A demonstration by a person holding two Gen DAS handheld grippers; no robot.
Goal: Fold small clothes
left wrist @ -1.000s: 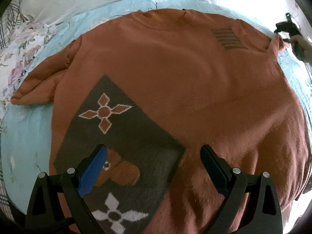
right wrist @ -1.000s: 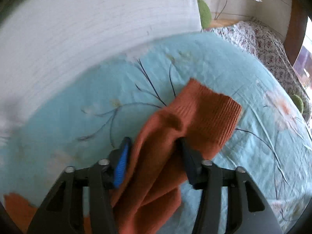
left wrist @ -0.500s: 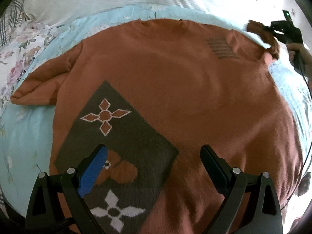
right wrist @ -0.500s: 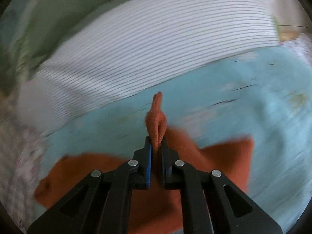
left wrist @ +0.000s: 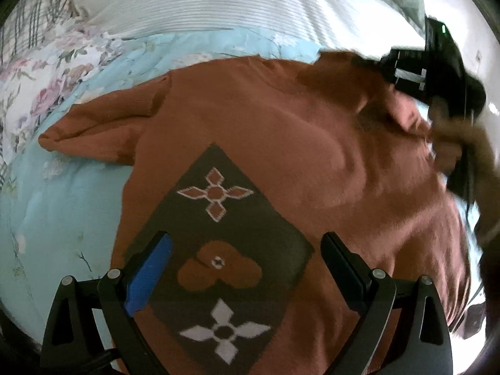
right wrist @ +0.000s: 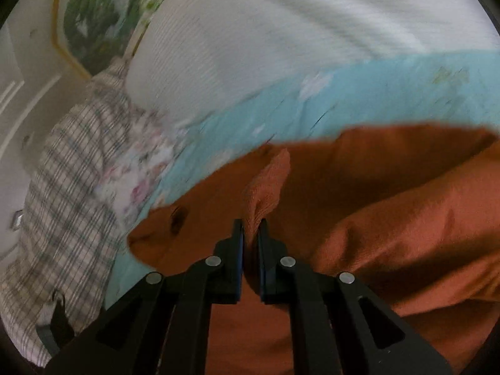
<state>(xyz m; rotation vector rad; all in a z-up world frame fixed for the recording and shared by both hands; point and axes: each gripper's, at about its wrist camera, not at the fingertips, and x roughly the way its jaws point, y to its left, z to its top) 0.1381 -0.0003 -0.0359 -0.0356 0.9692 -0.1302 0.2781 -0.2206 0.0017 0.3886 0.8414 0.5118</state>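
Note:
A rust-orange sweater [left wrist: 281, 131] with a dark patterned patch [left wrist: 228, 250] lies spread on a light blue bedsheet [left wrist: 62, 218]. Its left sleeve [left wrist: 93, 134] lies out flat to the left. My left gripper [left wrist: 247, 268] is open and hovers over the patch near the hem, holding nothing. My right gripper [right wrist: 250, 231] is shut on the cuff of the right sleeve [right wrist: 268, 187] and holds it over the sweater's body [right wrist: 406, 234]. The right gripper also shows in the left wrist view [left wrist: 437, 72] at the upper right, carrying the sleeve.
A white striped pillow [left wrist: 218, 0] lies beyond the collar. A floral quilt [left wrist: 40, 72] and a checked blanket [right wrist: 62, 187] lie at the left. The person's hand [left wrist: 462, 143] is at the right edge.
The right gripper closed on the right sleeve's cuff, lifted it and carried it leftwards over the sweater's body. The left gripper stayed open over the hem.

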